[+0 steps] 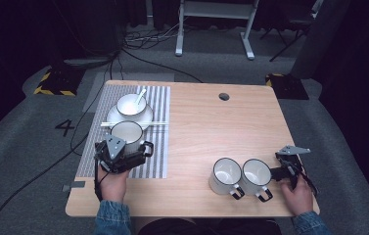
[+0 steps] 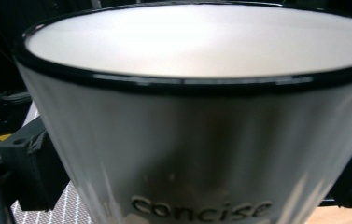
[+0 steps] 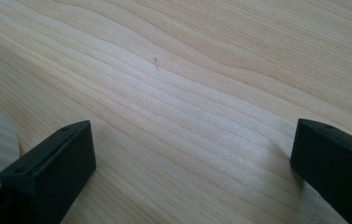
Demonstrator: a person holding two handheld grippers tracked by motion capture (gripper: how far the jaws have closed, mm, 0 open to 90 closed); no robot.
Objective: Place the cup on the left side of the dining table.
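High view: a white mug (image 1: 127,133) is clamped by the left gripper (image 1: 130,152) on the striped mat (image 1: 158,147). Right gripper (image 1: 276,172) is held near-right — jaws apart over bare table (image 1: 206,127).

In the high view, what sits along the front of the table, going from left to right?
Left gripper around a white mug → left of two mugs → its twin → right gripper.

Counter: pale wooden counter (image 1: 206,122), round hole (image 1: 224,96) near far edge.
Left: grey striped placemat (image 1: 160,142).
Right: two white enamel mugs (image 1: 241,177), touching.
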